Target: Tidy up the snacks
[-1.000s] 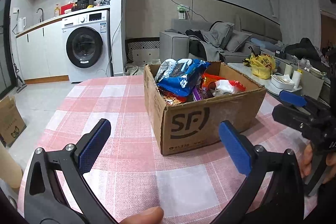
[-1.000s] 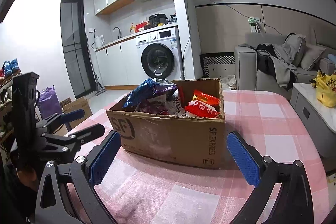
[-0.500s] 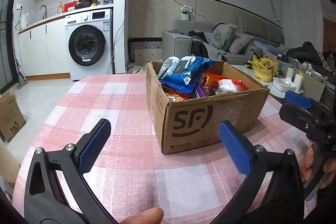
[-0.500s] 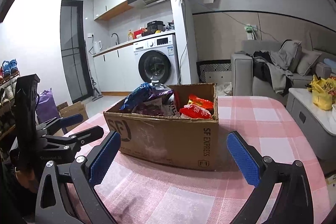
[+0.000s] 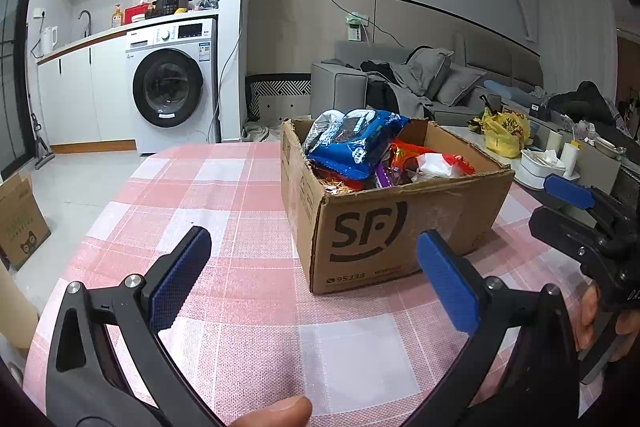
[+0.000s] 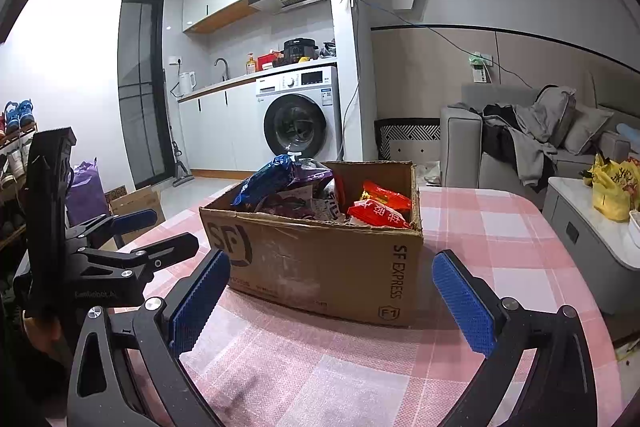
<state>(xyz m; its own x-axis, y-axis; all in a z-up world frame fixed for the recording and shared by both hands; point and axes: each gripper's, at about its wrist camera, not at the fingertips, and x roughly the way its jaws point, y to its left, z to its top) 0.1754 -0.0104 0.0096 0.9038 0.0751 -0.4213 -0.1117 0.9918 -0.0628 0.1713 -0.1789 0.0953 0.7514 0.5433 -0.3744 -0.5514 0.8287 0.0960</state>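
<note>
Brown cardboard SF box (image 5: 400, 223) standing on the pink-and-white checked tablecloth (image 5: 248, 307), heaped with snack packets: blue crinkly bag (image 5: 354, 143) on top, red packet (image 6: 378, 213) toward the box's sofa side. Left gripper (image 5: 312, 267) held before the box's printed face, jaws spread wide, empty. Right gripper (image 6: 330, 297) near the box's corner, jaws likewise wide, gripping nothing. White washing machine (image 5: 172, 87) well behind the box.

snack box (image 6: 320, 263) between tool pads (image 6: 464, 307)
</note>
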